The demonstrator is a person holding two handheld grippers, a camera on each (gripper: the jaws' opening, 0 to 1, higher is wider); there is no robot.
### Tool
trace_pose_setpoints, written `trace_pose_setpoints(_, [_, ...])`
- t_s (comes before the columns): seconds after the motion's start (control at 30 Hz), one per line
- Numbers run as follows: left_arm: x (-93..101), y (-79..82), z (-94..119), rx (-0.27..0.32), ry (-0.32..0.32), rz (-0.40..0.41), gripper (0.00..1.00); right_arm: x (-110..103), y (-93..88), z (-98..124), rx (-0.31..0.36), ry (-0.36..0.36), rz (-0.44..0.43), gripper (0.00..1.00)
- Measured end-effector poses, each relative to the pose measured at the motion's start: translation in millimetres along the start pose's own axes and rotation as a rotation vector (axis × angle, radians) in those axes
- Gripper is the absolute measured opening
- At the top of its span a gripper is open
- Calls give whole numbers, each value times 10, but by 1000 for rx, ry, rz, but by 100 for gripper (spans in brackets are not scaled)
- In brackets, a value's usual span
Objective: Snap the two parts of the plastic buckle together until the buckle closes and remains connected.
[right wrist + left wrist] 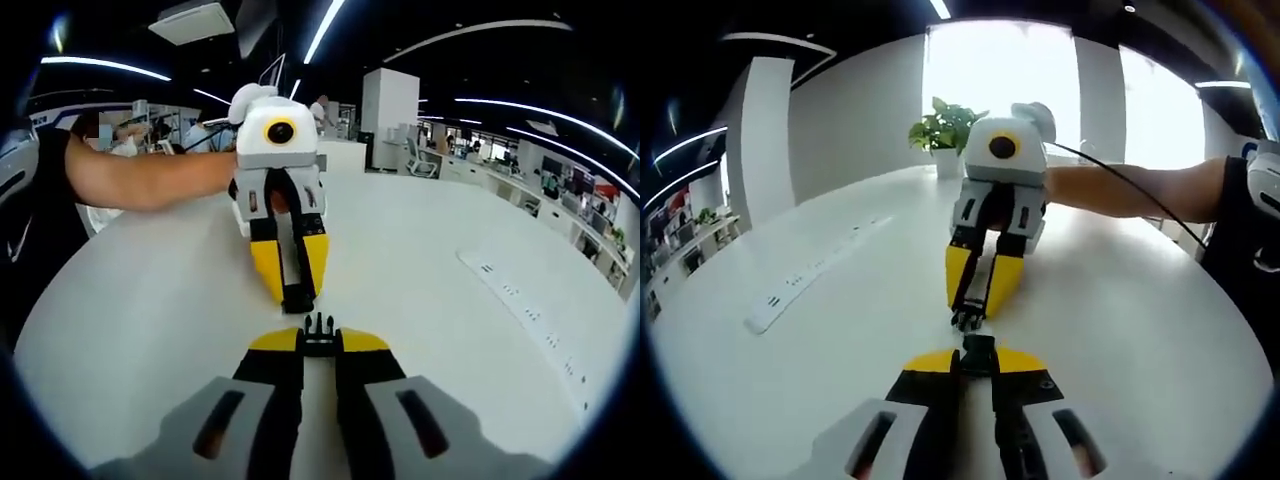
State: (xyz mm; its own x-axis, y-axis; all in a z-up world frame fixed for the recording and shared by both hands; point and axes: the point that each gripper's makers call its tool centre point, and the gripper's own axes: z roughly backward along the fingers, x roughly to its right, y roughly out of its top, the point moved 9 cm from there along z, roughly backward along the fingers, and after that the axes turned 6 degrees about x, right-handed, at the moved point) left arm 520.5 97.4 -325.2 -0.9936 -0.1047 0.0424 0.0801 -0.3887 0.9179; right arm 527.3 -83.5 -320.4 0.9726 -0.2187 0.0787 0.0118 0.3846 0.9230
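Buckle halves face each other across a small gap on the white worktop (pixel 790 360). In the left gripper view, we see our left gripper (pixel 978 372) with its jaws pressed onto the socket half (pixel 978 352), a dark block held at the yellow tips. Opposite, the right gripper (pixel 973 310) comes in from the far side, its jaws pinching the pronged half (pixel 968 320), prongs aimed at the socket. We judge the two are held tip to tip so that a straight push will seat them; they sit near, not yet joined. A potted plant (pixel 945 130) and a flush power strip (pixel 810 275) lie further back.

In the right gripper view, the same meeting appears from the other side: the pronged half (pixel 318 328) sticks out past our closed jaws, and the left gripper (pixel 296 290) holds the socket half (pixel 298 298) just beyond it. A forearm (pixel 150 178) reaches in behind.

We can read no brand, label or writing anywhere.
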Motion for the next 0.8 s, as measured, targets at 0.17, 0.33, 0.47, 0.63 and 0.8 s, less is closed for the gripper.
trace_pose_setpoints(0.17, [11, 37, 14, -3, -13, -4, 11, -32, 25, 7, -3, 7, 1, 10])
trace_pose_setpoints(0.33, [-6, -9, 57, -27, 15, 34, 11, -24, 7, 26, 1, 1, -6, 10])
trace_pose_setpoints(0.47, [19, -3, 92, -19, 12, 77, 11, -69, 13, 40, 3, -3, -11, 11])
trace_pose_setpoints(0.63, [67, 39, 94, -15, 13, 64, 11, -84, 41, 45, 2, 1, -15, 11])
trace_pose_setpoints(0.8, [88, 73, 93, -8, 24, 46, 11, -71, 68, 59, 0, -11, -4, 11])
